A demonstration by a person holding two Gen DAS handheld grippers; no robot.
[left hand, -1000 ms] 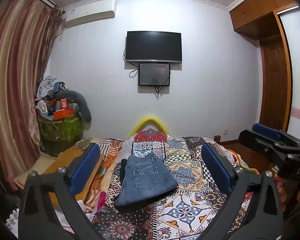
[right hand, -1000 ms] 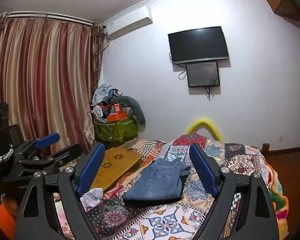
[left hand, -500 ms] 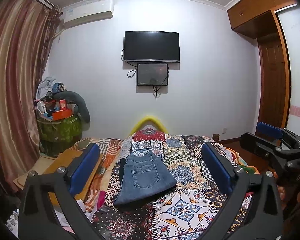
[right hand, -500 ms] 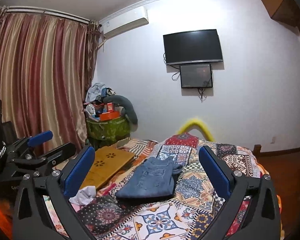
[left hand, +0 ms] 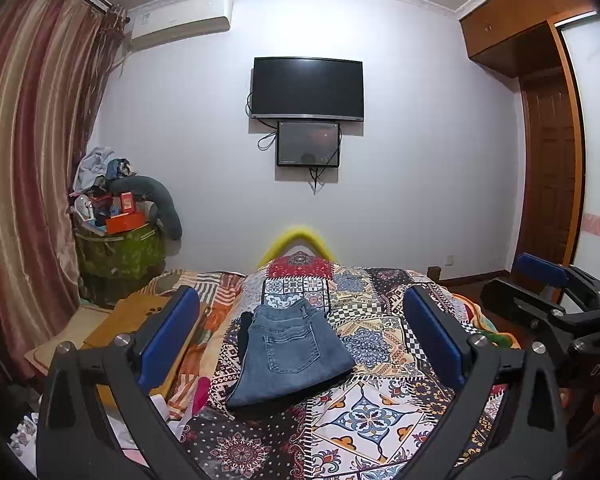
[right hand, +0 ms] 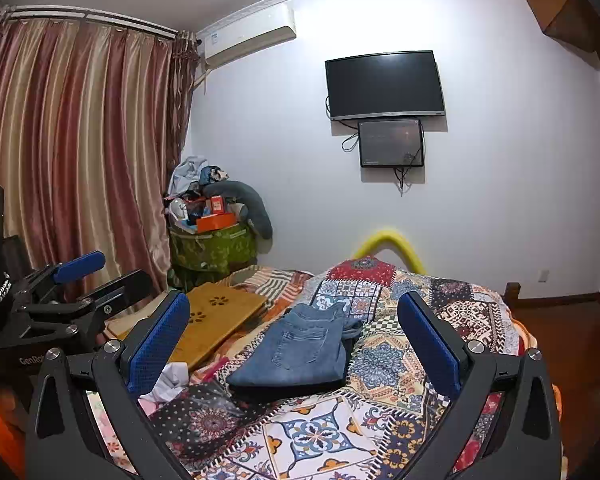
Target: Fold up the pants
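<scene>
Blue denim pants [left hand: 290, 354] lie folded in a compact stack on the patterned bedspread [left hand: 376, 404], back pocket up, on top of a dark garment [left hand: 243, 330]. They also show in the right wrist view [right hand: 300, 350]. My left gripper [left hand: 300, 334] is open and empty, held back above the near part of the bed. My right gripper [right hand: 294, 338] is open and empty too, level with it. The right gripper shows at the right edge of the left wrist view [left hand: 548, 300], and the left gripper shows at the left of the right wrist view [right hand: 80, 280].
A wooden lap tray [right hand: 216, 316] lies on the bed's left side beside crumpled white cloth [right hand: 168, 382]. A green bin piled with clutter [left hand: 118, 248] stands by the curtain [left hand: 24, 168]. A TV [left hand: 307, 88] hangs on the far wall. A wooden door [left hand: 550, 176] is at right.
Both grippers have drawn back and tilted up slightly, and the right one has opened wider. The folded pants have not moved.
</scene>
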